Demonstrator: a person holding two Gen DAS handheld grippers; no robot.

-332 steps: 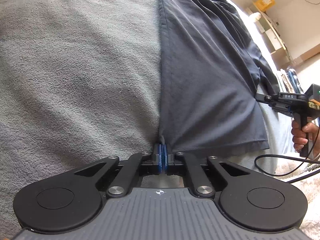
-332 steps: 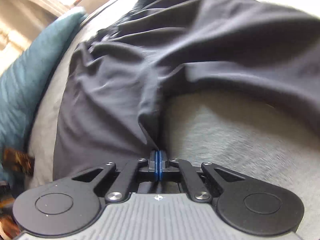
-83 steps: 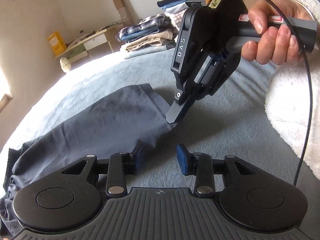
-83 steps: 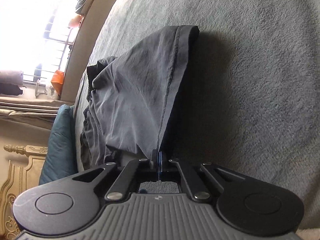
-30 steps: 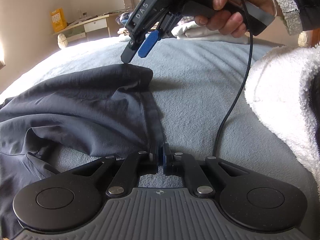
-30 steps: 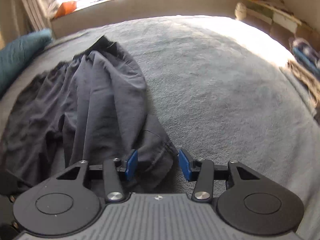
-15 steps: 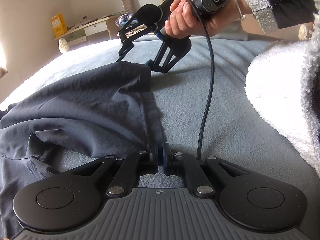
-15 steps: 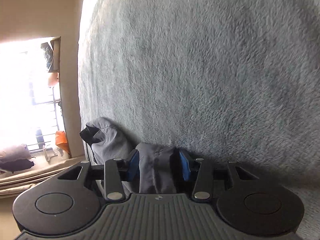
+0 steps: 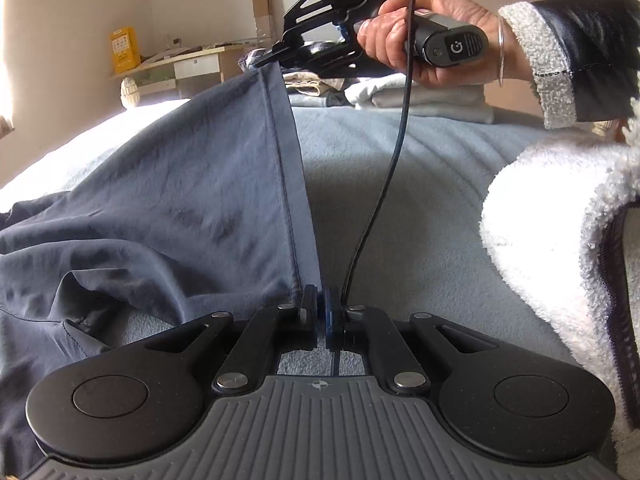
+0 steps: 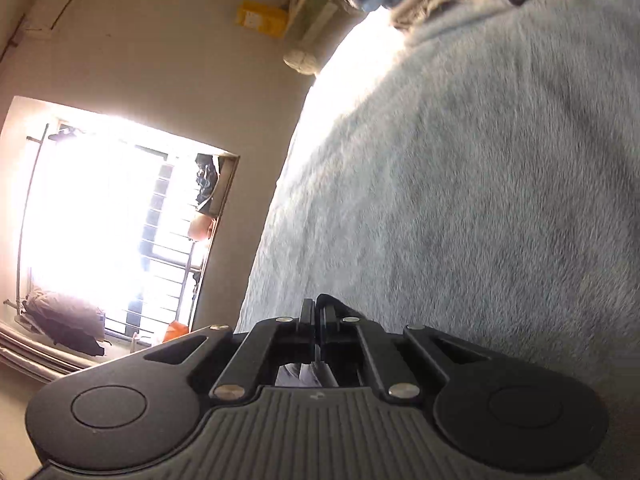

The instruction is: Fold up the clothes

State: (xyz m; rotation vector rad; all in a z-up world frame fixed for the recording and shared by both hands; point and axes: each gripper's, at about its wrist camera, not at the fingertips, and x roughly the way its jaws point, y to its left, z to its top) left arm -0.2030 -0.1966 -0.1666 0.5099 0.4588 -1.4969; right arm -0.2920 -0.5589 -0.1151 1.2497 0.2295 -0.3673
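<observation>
A dark grey-blue garment (image 9: 168, 208) lies on the grey blanket (image 9: 400, 200) of a bed. Its hemmed edge (image 9: 286, 184) is stretched taut between my two grippers. My left gripper (image 9: 319, 304) is shut on the near corner of that hem, low over the blanket. My right gripper (image 9: 264, 60), held by a hand (image 9: 412, 36), is shut on the far corner and holds it up off the bed. In the right wrist view my right gripper (image 10: 316, 312) has its jaws together, with a sliver of the garment (image 10: 308, 376) seen behind them.
A white fleece sleeve (image 9: 560, 216) fills the right side. Stacks of folded clothes (image 9: 420, 96) sit at the bed's far edge. A low shelf with a yellow box (image 9: 125, 49) stands by the wall. A bright barred window (image 10: 120, 232) shows in the right wrist view.
My right gripper rolled, closed on the far corner of the hem and lifted it, so the hem now runs taut. My left gripper stayed shut on the near corner.
</observation>
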